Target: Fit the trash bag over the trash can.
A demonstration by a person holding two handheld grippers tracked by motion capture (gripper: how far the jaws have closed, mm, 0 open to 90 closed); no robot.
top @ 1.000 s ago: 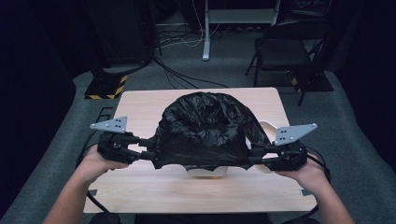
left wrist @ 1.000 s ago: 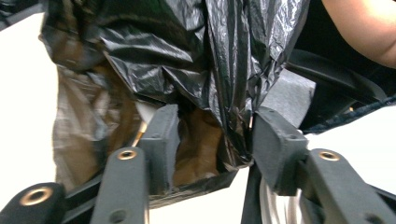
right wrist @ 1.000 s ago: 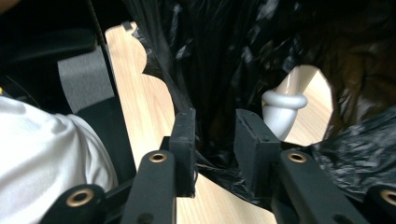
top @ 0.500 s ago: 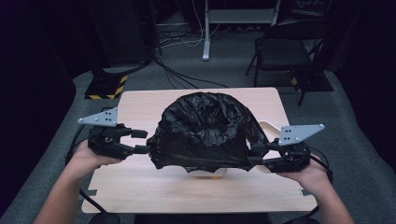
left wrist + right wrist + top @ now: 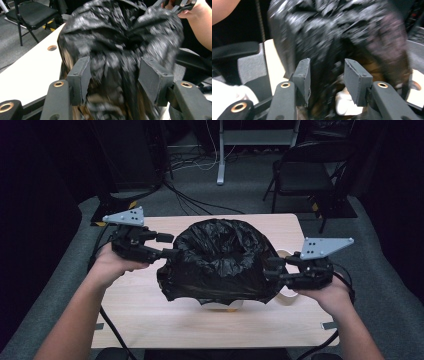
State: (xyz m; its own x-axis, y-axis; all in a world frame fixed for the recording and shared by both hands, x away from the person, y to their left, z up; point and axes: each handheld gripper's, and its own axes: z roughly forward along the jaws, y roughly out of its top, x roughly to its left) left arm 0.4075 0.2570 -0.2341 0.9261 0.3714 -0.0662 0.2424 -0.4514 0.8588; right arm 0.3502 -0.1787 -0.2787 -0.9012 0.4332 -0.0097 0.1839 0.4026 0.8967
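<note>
A crumpled black plastic bag [image 5: 220, 262] sits in the middle of the wooden table [image 5: 150, 320], draped over a white container [image 5: 225, 306] that peeks out at its near edge. My left gripper [image 5: 172, 246] is at the bag's upper left edge and its jaws have just been opening. In the left gripper view [image 5: 113, 75] blurred bag folds [image 5: 117, 50] lie between the spread pads. My right gripper [image 5: 272, 269] is at the bag's right edge and its jaws have also just been opening. In the right gripper view [image 5: 327, 75] blurred bag film [image 5: 337, 32] lies between the pads, with some gap.
A pale curved band [image 5: 286, 295] lies on the table beside the bag's right side. A folding chair [image 5: 300, 175] and a pole's foot [image 5: 220, 180] stand on the floor beyond the table. Cables trail from both grippers over the table's near edge.
Both hands have risen, the left one more. Both pairs of jaws stand wider than before. The bag's top has changed from a smooth dome to a rim with a hollow.
</note>
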